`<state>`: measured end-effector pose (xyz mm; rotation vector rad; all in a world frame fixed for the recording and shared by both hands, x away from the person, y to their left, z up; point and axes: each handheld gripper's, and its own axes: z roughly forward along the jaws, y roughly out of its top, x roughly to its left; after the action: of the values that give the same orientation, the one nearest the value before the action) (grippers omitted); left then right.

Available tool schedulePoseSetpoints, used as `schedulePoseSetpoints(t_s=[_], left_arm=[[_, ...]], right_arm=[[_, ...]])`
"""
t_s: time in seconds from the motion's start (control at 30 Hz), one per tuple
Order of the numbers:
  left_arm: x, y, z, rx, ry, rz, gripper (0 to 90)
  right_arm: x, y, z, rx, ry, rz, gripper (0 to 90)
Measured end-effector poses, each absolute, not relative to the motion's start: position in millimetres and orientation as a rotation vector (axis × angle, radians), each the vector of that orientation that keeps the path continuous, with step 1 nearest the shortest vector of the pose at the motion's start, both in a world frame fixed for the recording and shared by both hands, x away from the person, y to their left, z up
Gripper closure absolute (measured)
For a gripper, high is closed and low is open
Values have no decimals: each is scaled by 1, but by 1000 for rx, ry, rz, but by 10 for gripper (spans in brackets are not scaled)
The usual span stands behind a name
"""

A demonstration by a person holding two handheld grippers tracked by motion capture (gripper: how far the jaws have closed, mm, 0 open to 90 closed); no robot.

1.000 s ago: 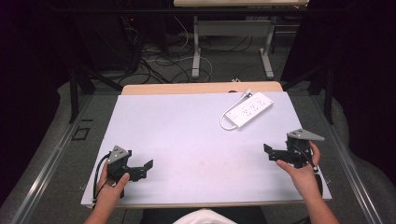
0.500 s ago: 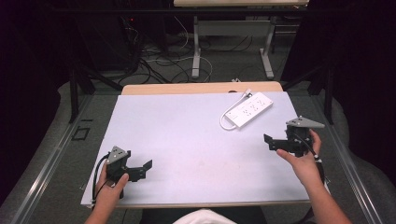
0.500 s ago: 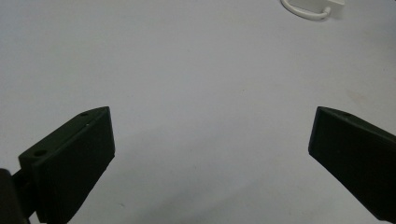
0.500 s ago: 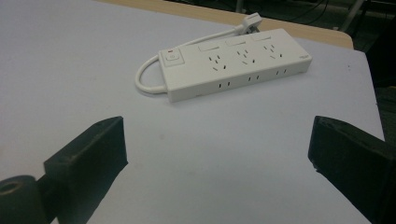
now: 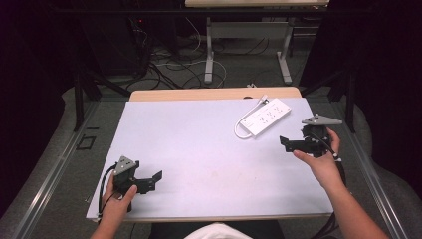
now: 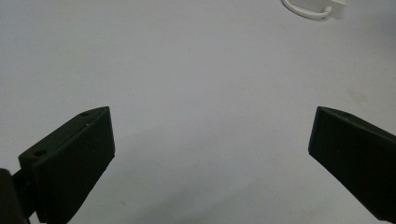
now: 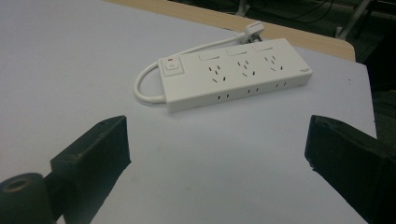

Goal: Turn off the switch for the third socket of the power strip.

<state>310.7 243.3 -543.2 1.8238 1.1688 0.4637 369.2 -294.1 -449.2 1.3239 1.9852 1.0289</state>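
While the white table (image 5: pixel 199 144) takes most of the high view, a strip of its wooden edge (image 5: pixel 199 94) shows along the far side. On the table, near the far right corner, lies a white power strip (image 5: pixel 265 116) with its short cord (image 5: pixel 240 125) curled at one end and the plug (image 7: pixel 252 30) resting near the wooden edge. In the right gripper view the strip has three groups of sockets on top and a switch with a small red light at the cord end.

The right gripper (image 5: pixel 287 144) is held just above the table, near the strip but not touching it, and its jaws are spread wide with nothing between them. The left gripper (image 5: pixel 153 179) is low at the near left corner, well apart from the strip, jaws also spread wide and empty.
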Motion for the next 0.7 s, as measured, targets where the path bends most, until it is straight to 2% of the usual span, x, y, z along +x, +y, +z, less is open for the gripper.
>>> schedulePoseSetpoints(t_s=[0.7], left_arm=[[310,242,-543,1827,1164,462,4]], right_arm=[[399,-293,-436,1355,1994,1009,110]])
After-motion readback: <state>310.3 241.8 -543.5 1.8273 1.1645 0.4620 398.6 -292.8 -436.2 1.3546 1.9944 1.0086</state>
